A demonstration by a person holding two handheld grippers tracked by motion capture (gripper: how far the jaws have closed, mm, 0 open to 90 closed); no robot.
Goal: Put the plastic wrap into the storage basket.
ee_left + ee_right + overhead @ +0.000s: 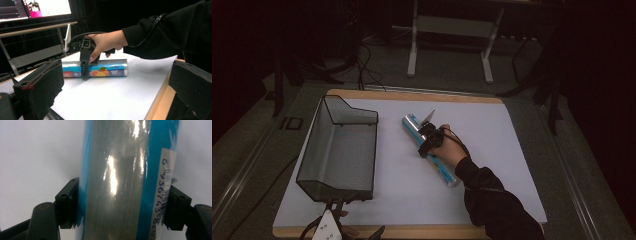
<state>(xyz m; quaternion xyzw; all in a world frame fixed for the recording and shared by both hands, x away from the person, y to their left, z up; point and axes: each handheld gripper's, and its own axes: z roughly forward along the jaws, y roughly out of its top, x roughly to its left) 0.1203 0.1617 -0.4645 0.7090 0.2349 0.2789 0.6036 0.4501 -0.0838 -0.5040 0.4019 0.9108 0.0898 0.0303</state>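
A long blue roll of clear film (412, 127) lies at a slant on the white sheet (497, 135), mid-table. My right gripper (427, 148) comes down on the roll's middle, one jaw pressed against each side. The right gripper view has the roll (120, 182) close up between those jaws, its barcode label on the right. From the left gripper view I see the roll (107, 70) lying flat with the right gripper (85, 72) clamped over it. My left gripper (337, 206) hovers at the near table edge by the basket, and its jaws (115, 87) stand wide apart with nothing between them.
A black wire-mesh basket (374, 150) stands on the left part of the sheet, its corner (5, 82) beside my left jaw. The wooden table edge (412, 95) frames the sheet. A white desk frame (412, 55) stands beyond the table on the floor.
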